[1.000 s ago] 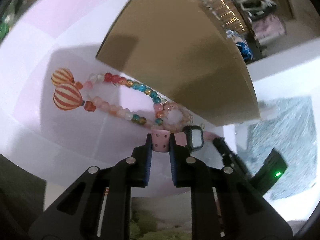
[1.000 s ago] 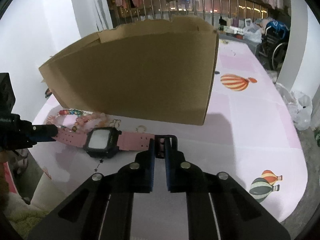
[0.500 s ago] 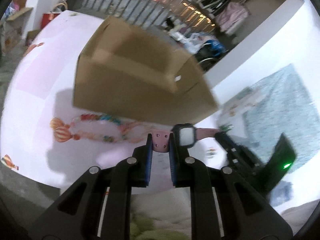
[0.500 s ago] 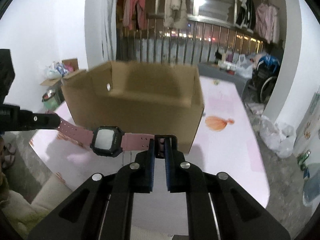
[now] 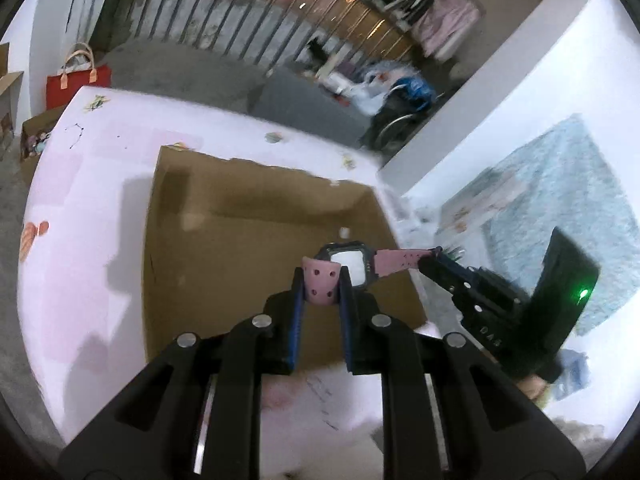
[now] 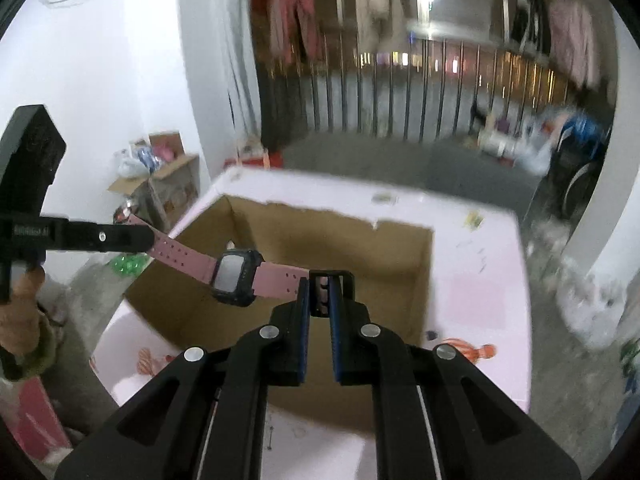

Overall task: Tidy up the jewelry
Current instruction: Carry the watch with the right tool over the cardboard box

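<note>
The pink watch (image 5: 348, 266) hangs stretched over the open cardboard box (image 5: 256, 248) on the tabletop (image 5: 88, 208), the left hand-held gripper (image 5: 322, 286) clamping one strap end, the right hand-held gripper (image 6: 319, 294) pinching the buckle end. Next, I'd guess, it gets lowered inside and released. The box floor is blurred; its contents are unclear.

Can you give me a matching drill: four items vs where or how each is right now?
Items:
1. watch
2. cardboard box
3. left tongs
4. right tongs

States:
a. shut on the buckle end
b. open-topped, on the pink table
c. shut on the holed strap tip
d. stretched in the air above the box

Pairs: 1-d, 2-b, 3-c, 4-a
</note>
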Action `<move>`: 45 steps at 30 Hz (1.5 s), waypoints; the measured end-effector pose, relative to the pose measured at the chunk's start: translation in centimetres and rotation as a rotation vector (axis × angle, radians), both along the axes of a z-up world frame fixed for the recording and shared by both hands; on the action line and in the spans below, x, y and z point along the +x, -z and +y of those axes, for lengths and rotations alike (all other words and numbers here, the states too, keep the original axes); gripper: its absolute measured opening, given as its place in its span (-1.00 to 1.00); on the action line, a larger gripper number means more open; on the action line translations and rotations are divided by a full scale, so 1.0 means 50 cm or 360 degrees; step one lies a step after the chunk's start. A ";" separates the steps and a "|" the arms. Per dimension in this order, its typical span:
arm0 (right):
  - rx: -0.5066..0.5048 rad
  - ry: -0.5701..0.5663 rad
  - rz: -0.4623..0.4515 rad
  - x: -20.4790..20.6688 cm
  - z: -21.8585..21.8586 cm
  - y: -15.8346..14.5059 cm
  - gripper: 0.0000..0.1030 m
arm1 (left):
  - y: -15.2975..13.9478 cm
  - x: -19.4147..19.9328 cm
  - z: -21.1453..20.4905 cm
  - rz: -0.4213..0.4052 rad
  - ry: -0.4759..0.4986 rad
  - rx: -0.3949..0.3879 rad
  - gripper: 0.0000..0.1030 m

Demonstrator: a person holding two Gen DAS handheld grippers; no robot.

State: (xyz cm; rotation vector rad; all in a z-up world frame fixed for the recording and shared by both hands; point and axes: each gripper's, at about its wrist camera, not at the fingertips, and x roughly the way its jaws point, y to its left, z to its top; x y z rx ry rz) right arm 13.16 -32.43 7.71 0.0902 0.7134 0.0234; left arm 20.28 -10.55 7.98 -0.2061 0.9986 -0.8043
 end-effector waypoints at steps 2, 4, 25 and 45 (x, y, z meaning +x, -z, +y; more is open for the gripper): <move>0.0029 -0.0012 0.0114 0.057 -0.007 0.021 -0.82 | 0.025 0.051 -0.033 0.0043 0.0019 0.0104 -0.71; 0.0050 -0.0024 0.0247 0.119 -0.013 0.043 -0.82 | 0.048 0.094 -0.063 0.0068 0.0025 0.0206 -0.70; -0.0055 0.0043 0.0676 0.299 -0.072 0.158 -0.66 | 0.126 0.198 -0.152 -0.0135 0.0006 0.0744 0.03; -0.0058 -0.0050 0.0560 0.270 -0.061 0.131 -0.54 | 0.006 0.077 -0.030 -0.0395 -0.0195 0.0607 0.07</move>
